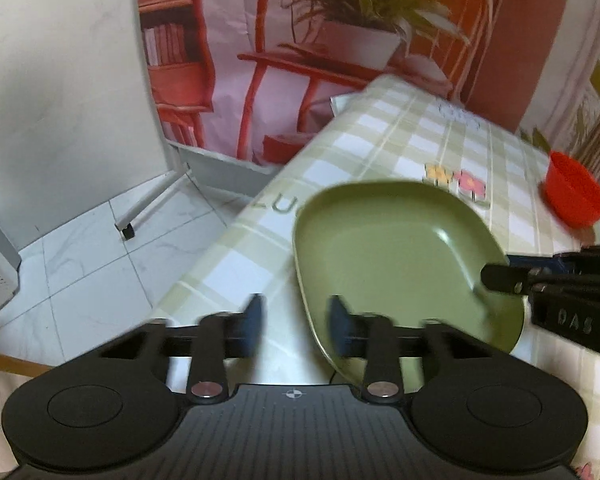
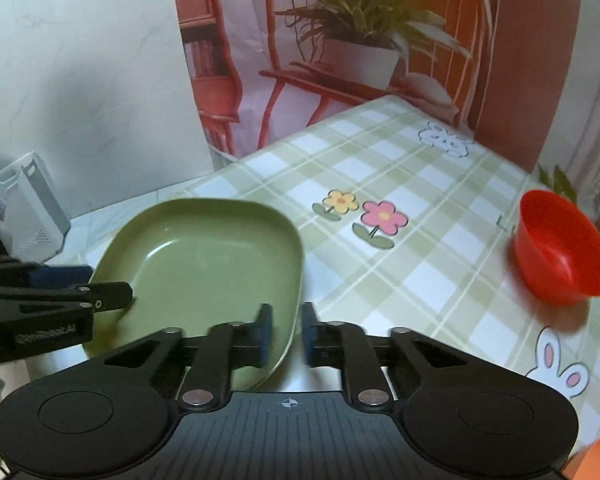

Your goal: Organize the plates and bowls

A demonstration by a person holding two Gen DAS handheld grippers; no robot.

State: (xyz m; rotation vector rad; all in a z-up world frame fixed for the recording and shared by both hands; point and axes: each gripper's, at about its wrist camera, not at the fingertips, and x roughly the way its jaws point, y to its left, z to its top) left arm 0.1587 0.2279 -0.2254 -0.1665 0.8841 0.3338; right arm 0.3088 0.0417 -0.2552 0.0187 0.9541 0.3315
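Two matte-black handheld tongs rigs, blue pads.
Left tongs (image 1: 296,322) & right tongs (image 2: 286,330): ribbed black body w/ white crosshair mark, 2 round discs, silver pivot screws on linkage arms, dark blue finger pads (image 2: 263,334). Raised lettering on the side housing, partly legible. Bit of skin at frame edge.

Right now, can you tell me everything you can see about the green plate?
The green plate is olive green, squarish with rounded corners and a raised rim, smooth and glossy like plastic or glazed ceramic, and empty. It sits at the near corner of the checked tablecloth; whether it lies flat or is lifted is unclear. The right gripper straddles its near rim, and the left gripper has one finger over its other edge.
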